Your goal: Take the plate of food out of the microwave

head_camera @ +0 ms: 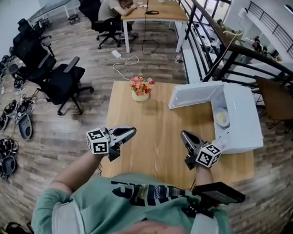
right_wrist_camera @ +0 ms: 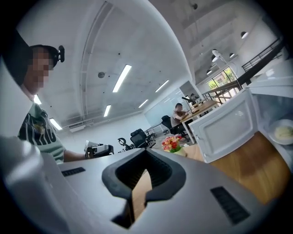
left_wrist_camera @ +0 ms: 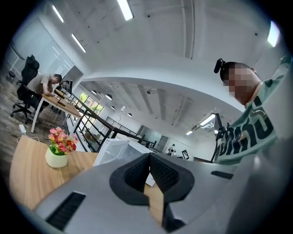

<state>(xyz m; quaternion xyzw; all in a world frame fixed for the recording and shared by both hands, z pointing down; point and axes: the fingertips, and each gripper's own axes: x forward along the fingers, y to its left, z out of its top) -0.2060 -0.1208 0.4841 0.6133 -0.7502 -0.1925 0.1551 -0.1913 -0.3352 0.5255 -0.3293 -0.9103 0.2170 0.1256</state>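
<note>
A white microwave [head_camera: 242, 113] stands at the right end of the wooden table [head_camera: 156, 124], its door [head_camera: 195, 95] swung open to the left. Inside it lies a white plate of pale food [head_camera: 221, 117], also visible at the right edge of the right gripper view as the plate [right_wrist_camera: 284, 132] behind the open door [right_wrist_camera: 226, 130]. My left gripper [head_camera: 130, 132] hovers over the table's front left, shut and holding nothing. My right gripper [head_camera: 184, 135] hovers at the front right, short of the microwave, jaws shut and holding nothing. Both point toward the table's middle.
A small pot of pink and red flowers [head_camera: 141, 88] sits at the table's far edge, left of the door. Black office chairs [head_camera: 64, 80] stand to the left on the wood floor. A person sits at a far desk [head_camera: 154, 9]. A railing [head_camera: 216, 49] runs behind the microwave.
</note>
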